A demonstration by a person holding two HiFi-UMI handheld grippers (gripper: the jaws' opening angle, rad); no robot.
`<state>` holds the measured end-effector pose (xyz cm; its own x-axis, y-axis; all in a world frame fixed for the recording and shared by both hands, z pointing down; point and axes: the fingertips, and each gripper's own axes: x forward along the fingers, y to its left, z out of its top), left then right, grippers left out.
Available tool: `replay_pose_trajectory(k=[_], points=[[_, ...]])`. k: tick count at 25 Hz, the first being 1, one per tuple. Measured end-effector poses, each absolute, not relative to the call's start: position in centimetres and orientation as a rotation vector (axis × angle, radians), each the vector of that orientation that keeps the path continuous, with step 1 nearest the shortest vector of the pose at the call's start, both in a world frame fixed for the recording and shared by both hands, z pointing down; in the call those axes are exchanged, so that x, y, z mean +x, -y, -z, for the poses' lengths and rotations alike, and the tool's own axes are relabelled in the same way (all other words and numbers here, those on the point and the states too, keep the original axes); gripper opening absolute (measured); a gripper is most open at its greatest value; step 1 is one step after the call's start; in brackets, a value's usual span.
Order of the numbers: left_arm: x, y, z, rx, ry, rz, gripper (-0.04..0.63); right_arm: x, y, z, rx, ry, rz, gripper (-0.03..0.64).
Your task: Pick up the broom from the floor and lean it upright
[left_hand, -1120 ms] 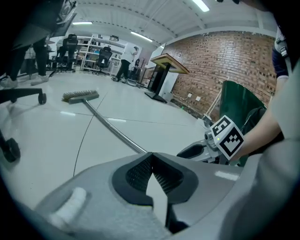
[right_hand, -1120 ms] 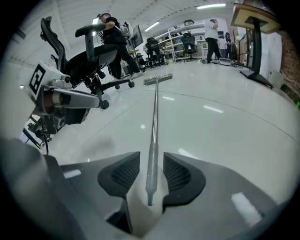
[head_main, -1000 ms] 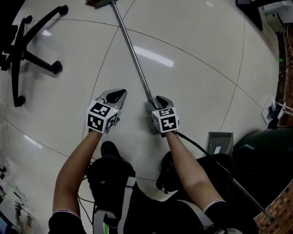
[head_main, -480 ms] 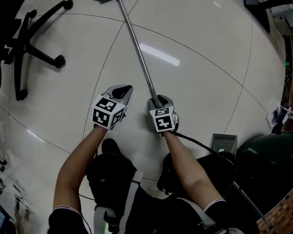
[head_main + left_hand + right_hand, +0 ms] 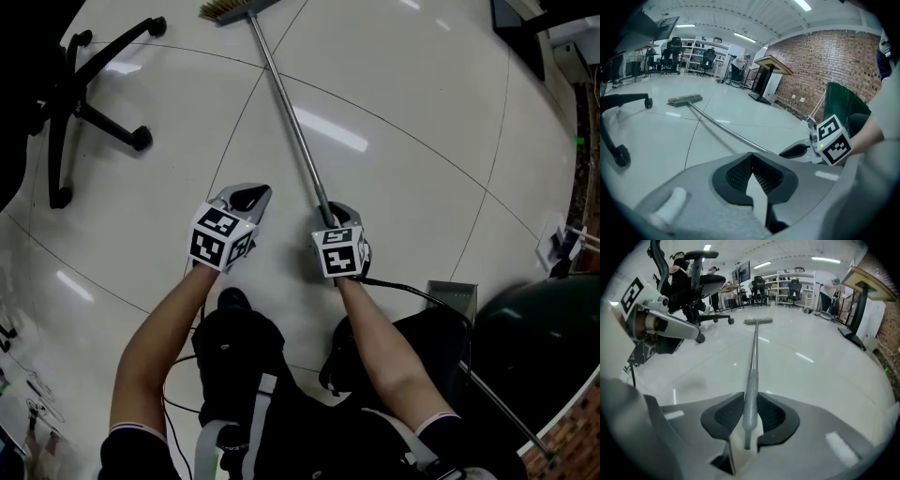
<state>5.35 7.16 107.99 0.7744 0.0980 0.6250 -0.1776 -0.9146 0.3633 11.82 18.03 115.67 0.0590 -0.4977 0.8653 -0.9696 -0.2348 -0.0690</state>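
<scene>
Broom (image 5: 753, 352) | handle between right gripper (image 5: 750, 401) closing jaws | gap narrower than before

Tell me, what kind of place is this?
Probably a big open office or workshop: black wheeled office chairs, white shelving racks along the back, a red brick wall and a shiny pale tiled floor.
</scene>
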Motion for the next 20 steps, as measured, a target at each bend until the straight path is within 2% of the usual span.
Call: replay_pose_trajectory(k=[10, 20], points=[[6.7, -5.0, -87.6, 2.630, 0.059, -0.818, 0.000, 15.4, -12.2, -92.5, 1.912, 1.491, -0.867, 0.094], [7.0, -1.8, -69.1, 2.666, 0.044, -0.709, 0.000, 15.1, -6.2, -73.3, 1.916, 1.542, -0.733, 0.087]])
